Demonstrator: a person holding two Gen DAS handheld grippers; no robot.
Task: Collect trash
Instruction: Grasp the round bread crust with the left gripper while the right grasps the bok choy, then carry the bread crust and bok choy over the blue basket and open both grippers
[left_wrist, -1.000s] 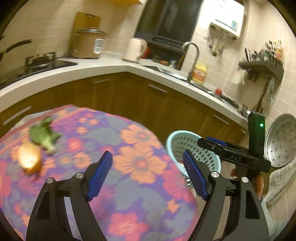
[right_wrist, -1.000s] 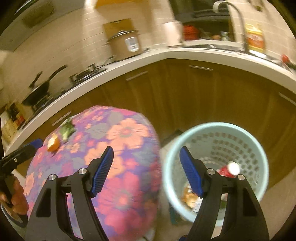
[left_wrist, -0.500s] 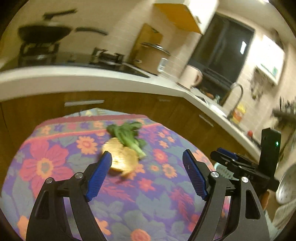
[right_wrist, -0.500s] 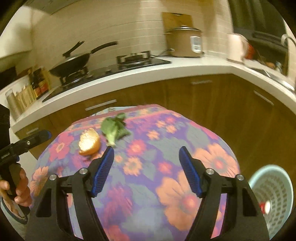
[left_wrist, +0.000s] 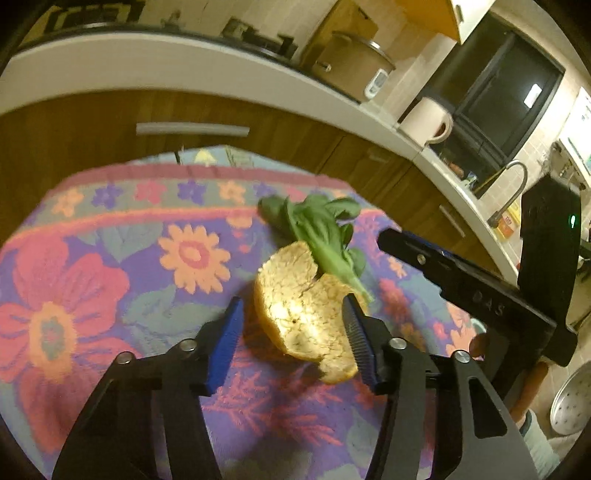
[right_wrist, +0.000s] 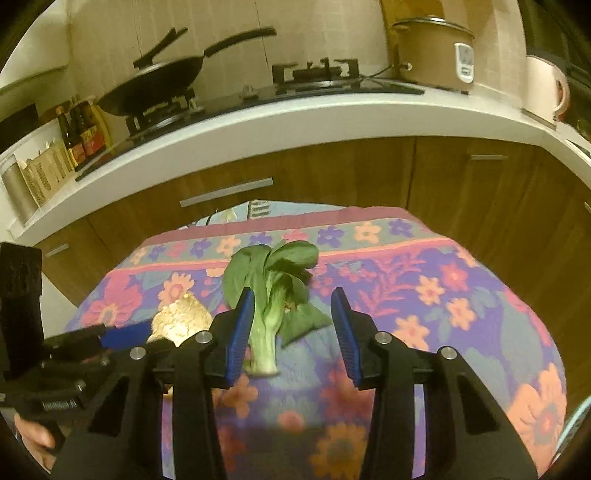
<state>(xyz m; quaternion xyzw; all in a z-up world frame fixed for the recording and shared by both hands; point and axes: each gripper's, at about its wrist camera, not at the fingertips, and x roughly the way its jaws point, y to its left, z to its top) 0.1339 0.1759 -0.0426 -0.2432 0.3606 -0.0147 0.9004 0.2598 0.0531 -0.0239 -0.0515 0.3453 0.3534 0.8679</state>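
A pale orange fruit peel (left_wrist: 306, 317) lies on the flowered tablecloth (left_wrist: 110, 258), touching a green leafy vegetable (left_wrist: 317, 229). My left gripper (left_wrist: 291, 332) is open with its jaws on either side of the peel. In the right wrist view the vegetable (right_wrist: 273, 291) lies stem toward me, between the open jaws of my right gripper (right_wrist: 291, 328). The peel (right_wrist: 181, 319) shows to its left, with the left gripper's blue finger (right_wrist: 125, 336) beside it. The right gripper's body (left_wrist: 476, 295) crosses the right side of the left wrist view.
The kitchen counter (right_wrist: 295, 118) curves behind the table with a wok (right_wrist: 155, 77), a rice cooker (right_wrist: 436, 51) and a kettle (left_wrist: 428, 122). Wooden cabinets (right_wrist: 461, 177) stand below it. A perforated metal tray (left_wrist: 572, 402) sits low at the right.
Both grippers swung from the blue basket to the table and came in close: the left now straddles the peel, the right straddles the vegetable. Both jaws are narrower than before.
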